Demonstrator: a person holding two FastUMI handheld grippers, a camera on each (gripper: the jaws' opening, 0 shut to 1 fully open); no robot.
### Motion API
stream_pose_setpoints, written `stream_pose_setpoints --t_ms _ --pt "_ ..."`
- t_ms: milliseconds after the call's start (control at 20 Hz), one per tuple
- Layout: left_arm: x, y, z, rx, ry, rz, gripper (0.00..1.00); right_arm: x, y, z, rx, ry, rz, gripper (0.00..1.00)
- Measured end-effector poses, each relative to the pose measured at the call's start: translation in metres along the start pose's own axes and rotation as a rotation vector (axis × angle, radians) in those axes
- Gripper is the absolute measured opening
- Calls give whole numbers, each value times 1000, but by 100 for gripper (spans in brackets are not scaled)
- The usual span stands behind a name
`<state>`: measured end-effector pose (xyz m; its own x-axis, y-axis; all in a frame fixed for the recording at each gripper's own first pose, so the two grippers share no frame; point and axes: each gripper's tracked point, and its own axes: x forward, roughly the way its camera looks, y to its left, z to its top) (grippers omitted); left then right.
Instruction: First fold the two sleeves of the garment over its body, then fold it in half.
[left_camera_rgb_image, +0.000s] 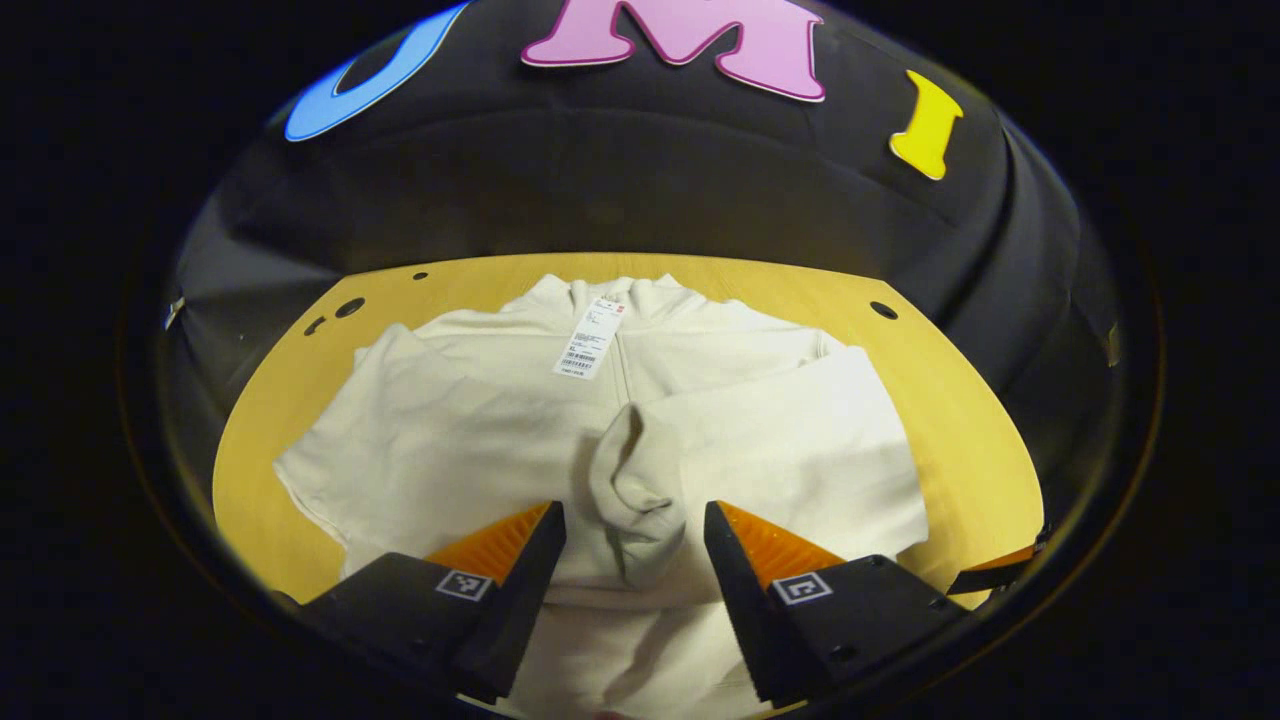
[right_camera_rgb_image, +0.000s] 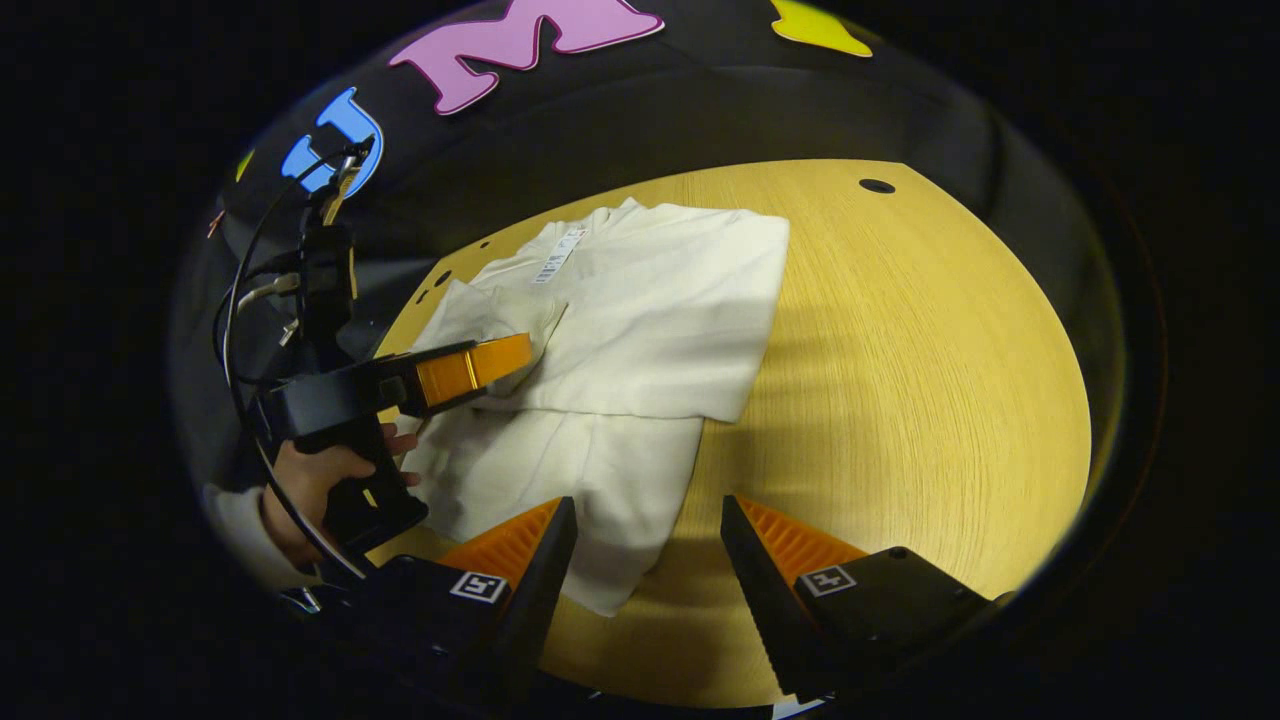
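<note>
Left claw hung released over the sleeve cuff; right claw stood released at the garment hem; each needed a clean, even pinch

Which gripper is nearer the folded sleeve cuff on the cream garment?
Left. The left gripper stands open right around the sleeve cuff at the garment's middle. The right gripper hovers open over the garment's near corner, farther off.

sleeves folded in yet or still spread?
Both folded: the sleeves lie across the garment body; halving not yet done.
</note>
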<state>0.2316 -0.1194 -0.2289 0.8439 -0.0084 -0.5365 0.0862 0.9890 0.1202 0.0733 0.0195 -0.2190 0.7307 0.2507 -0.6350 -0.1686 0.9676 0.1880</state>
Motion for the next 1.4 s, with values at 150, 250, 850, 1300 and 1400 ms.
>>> stream_pose_setpoints --t_ms 150,250,850,1300,1400 --pt "-14 -4 -1 8 0 -50 100 -2 6 -1 11 -20 -18 90" --pt "-31 -1 1 12 -13 -80 100 -3 11 -4 12 -24 -26 90" --pt "-140 93 -80 -15 58 -39 98 -10 32 -38 3 18 -62 90" --pt "-121 125 -125 -79 174 13 98 10 24 -51 11 67 -106 90" --pt "-108 128 -133 -56 210 22 98 18 19 -54 -5 94 -137 90"
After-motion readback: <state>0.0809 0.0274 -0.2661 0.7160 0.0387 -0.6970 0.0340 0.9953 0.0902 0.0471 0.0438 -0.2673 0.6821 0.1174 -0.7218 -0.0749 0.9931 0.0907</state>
